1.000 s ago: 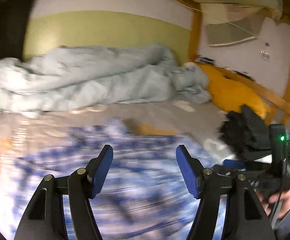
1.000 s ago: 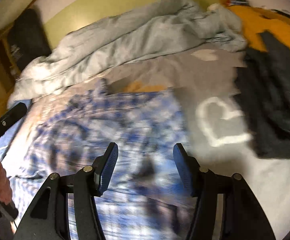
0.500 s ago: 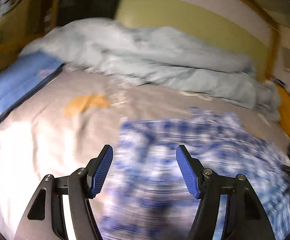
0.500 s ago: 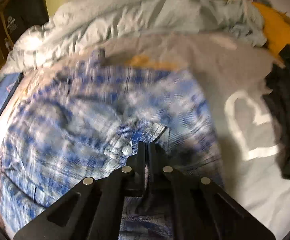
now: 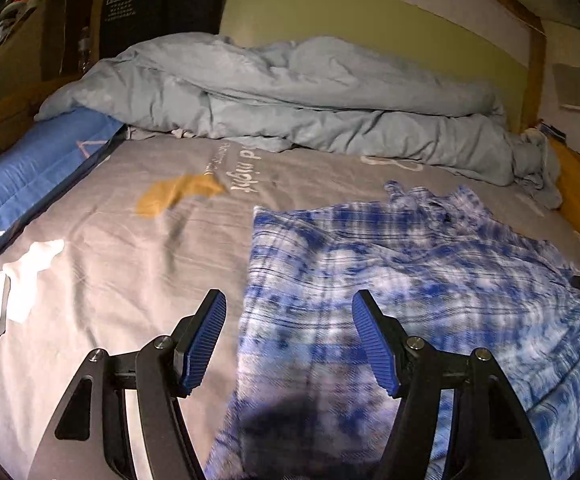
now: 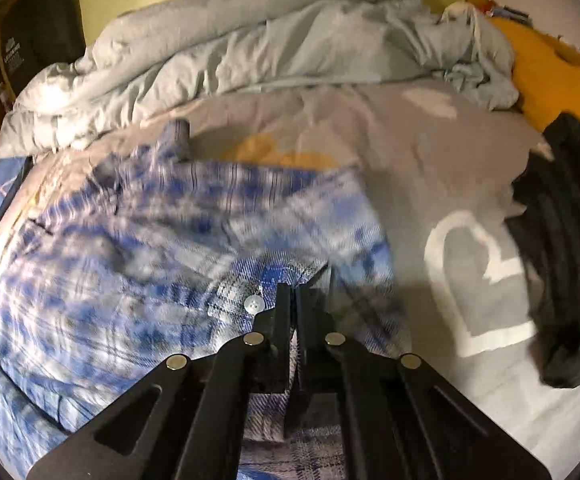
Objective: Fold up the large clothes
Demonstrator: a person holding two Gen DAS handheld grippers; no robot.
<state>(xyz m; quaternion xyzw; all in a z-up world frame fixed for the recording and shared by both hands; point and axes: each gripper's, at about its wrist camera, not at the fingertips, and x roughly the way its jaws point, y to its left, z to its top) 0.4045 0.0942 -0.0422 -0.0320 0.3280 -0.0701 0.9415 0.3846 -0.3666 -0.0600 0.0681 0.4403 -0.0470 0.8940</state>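
Plaid shirt (image 6: 129, 264) motion-blurred across the middle of both views, its lower part cut off at the bottom edge, dark garment (image 6: 562, 256) cropped at the right edge, printed bedsheet lettering (image 5: 245, 172) only partly legible

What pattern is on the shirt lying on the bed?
Blue and white plaid shirt, clearest in the right wrist view.

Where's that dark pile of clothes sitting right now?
In the right wrist view, the dark clothes pile lies at the bed's right edge, just right of the white heart print, below the yellow pillow.
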